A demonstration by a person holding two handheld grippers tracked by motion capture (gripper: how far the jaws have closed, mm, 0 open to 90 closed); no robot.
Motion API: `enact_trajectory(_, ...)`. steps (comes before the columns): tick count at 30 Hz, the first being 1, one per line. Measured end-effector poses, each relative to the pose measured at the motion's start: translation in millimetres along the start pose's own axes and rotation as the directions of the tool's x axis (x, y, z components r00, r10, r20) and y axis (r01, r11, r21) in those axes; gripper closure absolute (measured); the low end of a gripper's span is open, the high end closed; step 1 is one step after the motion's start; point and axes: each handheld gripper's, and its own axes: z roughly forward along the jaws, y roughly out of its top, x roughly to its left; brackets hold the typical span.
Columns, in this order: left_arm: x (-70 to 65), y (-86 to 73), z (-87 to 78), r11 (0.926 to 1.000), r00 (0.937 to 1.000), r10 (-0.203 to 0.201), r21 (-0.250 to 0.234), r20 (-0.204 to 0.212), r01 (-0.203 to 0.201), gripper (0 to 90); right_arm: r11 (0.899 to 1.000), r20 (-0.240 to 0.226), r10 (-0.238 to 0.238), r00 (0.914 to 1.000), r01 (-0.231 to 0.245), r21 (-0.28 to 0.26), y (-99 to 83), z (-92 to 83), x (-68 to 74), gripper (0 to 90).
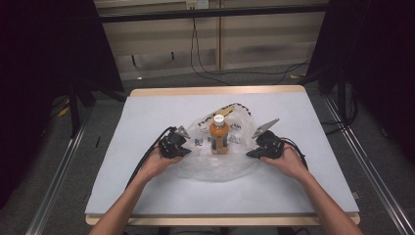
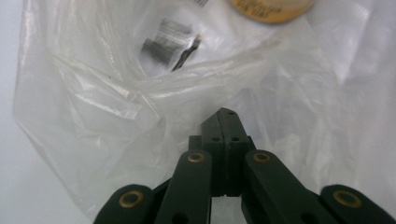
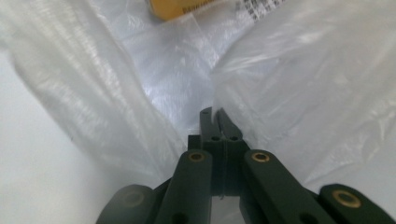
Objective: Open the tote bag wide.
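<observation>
On the table point(image 1: 147, 196), near its middle, we have a clear plastic bag point(image 1: 215, 169) spread out, crumpled and wide, and we work it from both sides at once. Our left gripper point(image 1: 183, 147) sits at the bag's left edge and our right gripper point(image 1: 252, 152) at its right edge, each hand about level with the other, so neither is clearly nearer to what lies between them.

Between the two grippers, an orange bottle point(image 1: 219, 136) with a white cap stands upright on or inside the bag; we cannot tell which through the film. Its long axis runs straight up, and it lies to the right of the left jaws and to the left of the right jaws, a little farther from us than both.

From the left gripper view, the left jaws are pressed together on a fold of the bag point(image 2: 116, 116), with the film bunched round the tips and the bottle's rounded orange base point(image 2: 271, 9) beyond them. From the right gripper view, the right jaws are likewise pinched on a ridge of the bag point(image 3: 280, 93), though a thin slit shows at the very tips, and the orange bottle point(image 3: 182, 7) lies ahead.

We judge that any coming move turns on pulling the two edges apart or up evenly, since the bottle stands midway and could tip.

Small dark printed marks point(image 2: 168, 44) show on the film near the bottle.
</observation>
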Motion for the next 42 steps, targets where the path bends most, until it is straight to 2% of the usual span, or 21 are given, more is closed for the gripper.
enact_trajectory(1, 4.3, -4.3, -3.0, 1.0000, 1.0000, 0.006, 0.004, 0.005, -0.006, 90.0, 1.000, -0.003, 0.005, 1.0000, -0.005, -0.001, -4.2, -2.8, -0.1, 90.0)
enact_trajectory(2, 2.9, -7.3, -2.5, 0.9988, 0.9992, -0.039, -0.028, 0.005, 0.040, 90.0, 1.000, 0.004, 0.009, 1.0000, -0.009, -0.007, -9.1, -6.1, -0.4, 90.0)
enact_trajectory(3, 5.9, -10.3, -5.3, 0.9997, 0.9997, -0.021, -0.014, 0.011, 0.022, 90.0, 1.000, 0.004, 0.007, 1.0000, -0.007, -0.012, -11.8, -7.7, -0.9, 90.0)
enact_trajectory(6, 6.3, -18.7, -10.7, 0.9995, 0.9996, -0.029, -0.013, 0.002, 0.029, 90.0, 1.000, 0.005, 0.012, 0.9999, -0.012, -0.003, -19.8, -14.6, -0.4, 90.0)
enact_trajectory(7, 5.3, -21.0, -12.6, 0.9998, 0.9999, -0.016, -0.009, -0.004, 0.016, 90.0, 1.000, 0.008, 0.004, 1.0000, -0.004, -0.004, -21.8, -16.2, 0.4, 90.0)
enact_trajectory(8, 3.7, -24.1, -13.6, 0.9991, 0.9994, -0.034, -0.024, -0.005, 0.034, 90.0, 1.000, 0.011, -0.002, 0.9999, 0.002, 0.005, -24.0, -18.4, 2.0, 90.0)
enact_trajectory(9, 4.5, -26.8, -15.9, 0.9997, 0.9998, -0.021, -0.015, -0.001, 0.021, 90.0, 1.000, 0.008, -0.002, 1.0000, 0.002, 0.011, -26.3, -20.2, 3.8, 90.0)
enact_trajectory(11, 5.0, -30.1, -15.5, 0.9983, 0.9993, -0.038, -0.045, 0.004, 0.038, 90.0, 1.000, 0.006, 0.001, 1.0000, -0.001, -0.001, -29.2, -21.4, 3.5, 90.0)
enact_trajectory(15, 6.0, -24.7, -13.7, 0.9997, 0.9999, -0.008, -0.023, 0.009, 0.008, 90.0, 1.000, 0.002, 0.013, 0.9999, -0.013, -0.010, -23.7, -16.9, 0.6, 90.0)
enact_trajectory(16, 4.2, -23.4, -10.7, 0.9980, 0.9993, -0.035, -0.053, 0.012, 0.036, 90.0, 1.000, 0.007, 0.013, 0.9999, -0.013, -0.013, -20.9, -14.7, -0.5, 90.0)
enact_trajectory(18, 2.4, -20.5, -7.0, 0.9960, 0.9987, -0.048, -0.074, 0.017, 0.050, 90.0, 0.999, 0.002, 0.027, 0.9996, -0.027, -0.034, -15.8, -8.8, -2.7, 90.0)
enact_trajectory(19, 4.6, -18.9, -8.1, 0.9990, 0.9997, -0.008, -0.043, 0.022, 0.009, 90.0, 0.998, -0.003, 0.032, 0.9995, -0.032, -0.046, -13.3, -5.9, -3.3, 90.0)
enact_trajectory(20, 2.9, -18.5, -6.1, 0.9970, 0.9990, -0.038, -0.067, 0.024, 0.039, 90.0, 0.998, -0.002, 0.035, 0.9994, -0.035, -0.051, -11.3, -3.8, -3.5, 90.0)
enact_trajectory(21, 2.9, -18.7, -6.3, 0.9971, 0.9990, -0.037, -0.066, 0.024, 0.038, 90.0, 0.998, -0.009, 0.033, 0.9994, -0.034, -0.057, -10.2, -2.2, -3.8, 90.0)
enact_trajectory(23, 5.7, -20.9, -7.7, 0.9980, 0.9996, -0.001, -0.063, 0.028, 0.003, 90.0, 0.998, -0.006, 0.034, 0.9994, -0.034, -0.061, -10.3, -1.9, -2.9, 90.0)
enact_trajectory(24, 4.0, -22.9, -6.4, 0.9945, 0.9986, -0.040, -0.096, 0.034, 0.043, 90.0, 0.997, -0.013, 0.040, 0.9991, -0.040, -0.066, -11.5, -2.2, -2.4, 90.0)
enact_trajectory(25, 4.2, -24.5, -6.4, 0.9928, 0.9976, -0.051, -0.106, 0.047, 0.056, 90.0, 0.997, -0.012, 0.042, 0.9990, -0.043, -0.071, -13.3, -2.9, -1.7, 90.0)
enact_trajectory(31, 5.3, -28.4, -6.7, 0.9881, 0.9968, -0.052, -0.141, 0.061, 0.060, 90.0, 0.991, -0.020, 0.056, 0.9983, -0.058, -0.121, -21.0, -5.5, -0.7, 90.0)
enact_trajectory(35, 2.2, -29.3, -10.5, 0.9812, 0.9966, -0.056, -0.181, 0.061, 0.067, 90.0, 0.987, -0.005, 0.052, 0.9986, -0.052, -0.152, -19.5, -11.6, 2.6, 90.0)
enact_trajectory(37, 0.0, -30.1, -14.0, 0.9740, 0.9964, -0.068, -0.213, 0.051, 0.077, 90.0, 0.984, -0.003, 0.045, 0.9990, -0.045, -0.174, -19.0, -14.1, 3.9, 90.0)
enact_trajectory(42, -0.2, -33.3, -30.1, 0.9427, 0.9945, -0.095, -0.317, 0.045, 0.104, 89.6, 0.968, 0.001, 0.066, 0.9978, -0.063, -0.245, -18.9, -23.6, 6.6, 90.0)
